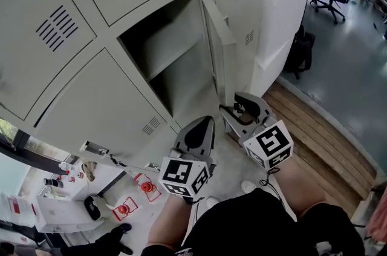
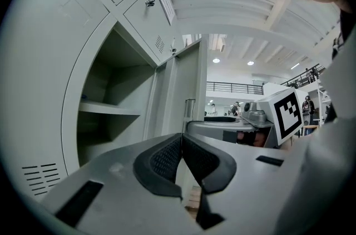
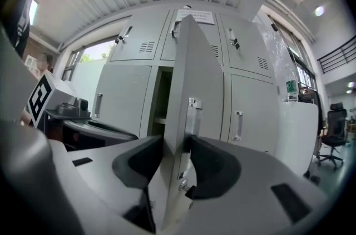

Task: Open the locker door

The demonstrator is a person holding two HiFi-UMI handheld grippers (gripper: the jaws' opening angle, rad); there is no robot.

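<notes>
locker door (image 3: 196,73) stands ajar, its free edge between the fingers of the right gripper (image 3: 177,146), spread wide and seemingly not pinching. it looks like stiff, light, slick sheet metal; the handle (image 3: 193,115) beside the right-hand finger looks the surer hold. left gripper (image 2: 182,142) fingers closed, empty.
</notes>
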